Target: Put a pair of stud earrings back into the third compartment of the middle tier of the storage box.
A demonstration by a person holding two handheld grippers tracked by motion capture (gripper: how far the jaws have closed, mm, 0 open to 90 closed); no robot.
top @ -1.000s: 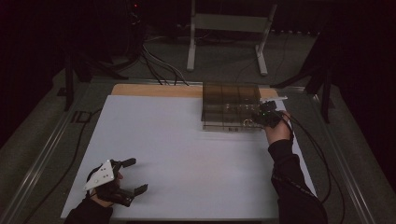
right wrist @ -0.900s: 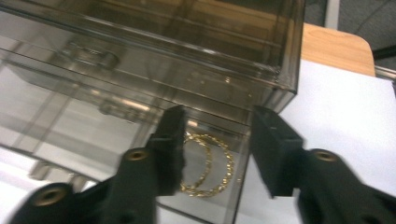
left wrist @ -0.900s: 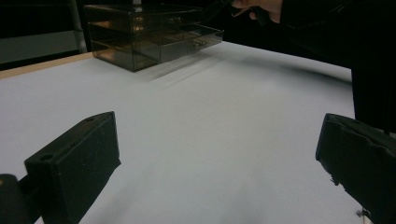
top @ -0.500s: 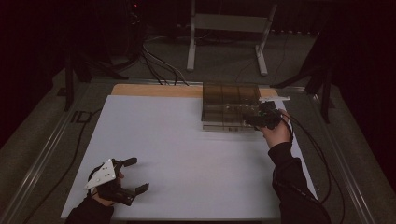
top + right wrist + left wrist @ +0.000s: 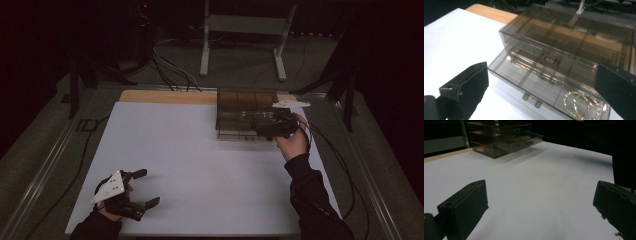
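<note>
Jaws wide apart and just opened, with nothing between them, our right gripper [image 5: 267, 131] hangs over the pulled-out bottom drawer [image 5: 544, 96] of the smoky clear drawer box [image 5: 245, 112] at the far right of the white surface [image 5: 200, 165]. Two gold hoop earrings [image 5: 580, 105] lie in that drawer's right compartment. Our left gripper [image 5: 142, 189] sits near the front left corner, jaws apart and empty.

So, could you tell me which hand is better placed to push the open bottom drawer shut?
Right: the right gripper hangs open just above that drawer; the left gripper sits far off.
</note>
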